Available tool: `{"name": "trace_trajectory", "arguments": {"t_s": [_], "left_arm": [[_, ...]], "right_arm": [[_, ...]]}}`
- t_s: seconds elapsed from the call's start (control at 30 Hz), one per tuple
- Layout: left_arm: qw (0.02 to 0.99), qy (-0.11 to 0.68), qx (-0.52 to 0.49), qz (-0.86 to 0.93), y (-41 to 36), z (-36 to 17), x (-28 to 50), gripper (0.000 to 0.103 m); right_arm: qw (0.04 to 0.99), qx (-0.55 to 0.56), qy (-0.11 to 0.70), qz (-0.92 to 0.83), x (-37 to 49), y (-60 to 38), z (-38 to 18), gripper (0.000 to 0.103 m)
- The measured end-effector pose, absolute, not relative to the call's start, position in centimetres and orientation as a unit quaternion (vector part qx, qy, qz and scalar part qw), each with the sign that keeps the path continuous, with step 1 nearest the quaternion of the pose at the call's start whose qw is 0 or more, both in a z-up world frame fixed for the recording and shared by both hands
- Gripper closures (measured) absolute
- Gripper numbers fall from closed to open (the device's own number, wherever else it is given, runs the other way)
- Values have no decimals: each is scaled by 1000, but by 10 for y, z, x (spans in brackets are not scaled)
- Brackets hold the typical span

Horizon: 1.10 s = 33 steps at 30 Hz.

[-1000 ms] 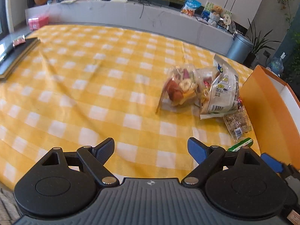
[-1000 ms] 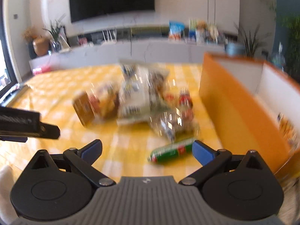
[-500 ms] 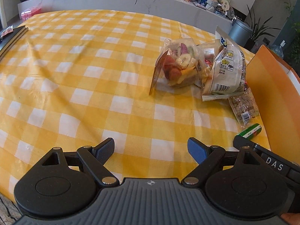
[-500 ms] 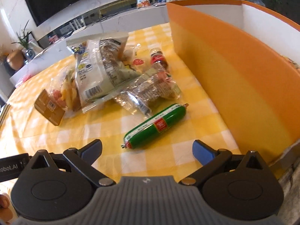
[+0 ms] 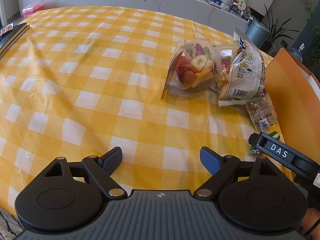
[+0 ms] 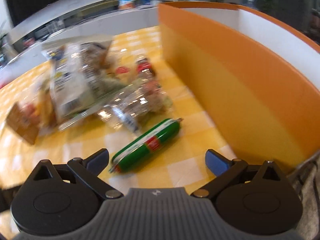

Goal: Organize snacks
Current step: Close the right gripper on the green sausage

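Sausage (image 6: 147,145) just ahead of open right claw (image 6: 157,160)

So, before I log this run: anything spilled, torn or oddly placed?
Nothing spilled or visibly torn. The snack bags lie heaped together and the green sausage lies loose beside the orange box, not yet packed.
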<state>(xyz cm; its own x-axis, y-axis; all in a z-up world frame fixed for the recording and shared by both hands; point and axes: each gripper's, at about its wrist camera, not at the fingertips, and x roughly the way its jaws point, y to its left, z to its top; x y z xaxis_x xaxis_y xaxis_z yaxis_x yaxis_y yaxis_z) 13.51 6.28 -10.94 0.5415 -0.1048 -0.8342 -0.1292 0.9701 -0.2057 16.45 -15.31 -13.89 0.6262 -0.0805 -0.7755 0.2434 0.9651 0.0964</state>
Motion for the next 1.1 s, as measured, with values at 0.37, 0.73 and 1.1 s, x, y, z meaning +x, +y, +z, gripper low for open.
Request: {"name": "trace_trajectory", "arguments": {"t_s": [0.37,0.73,1.1], "left_arm": [[871,467,-147,37,82,-97,139,0],[889,443,-117,22,70,-76,131,0],[906,408,-92,-66,32,-53,125,0]], "right_arm": [[906,65,402,-113,160,-145,-135,61],[908,56,412,-42,134,-151,-129,78],[920,78,384,-26,113,-167,-112,81]]}}
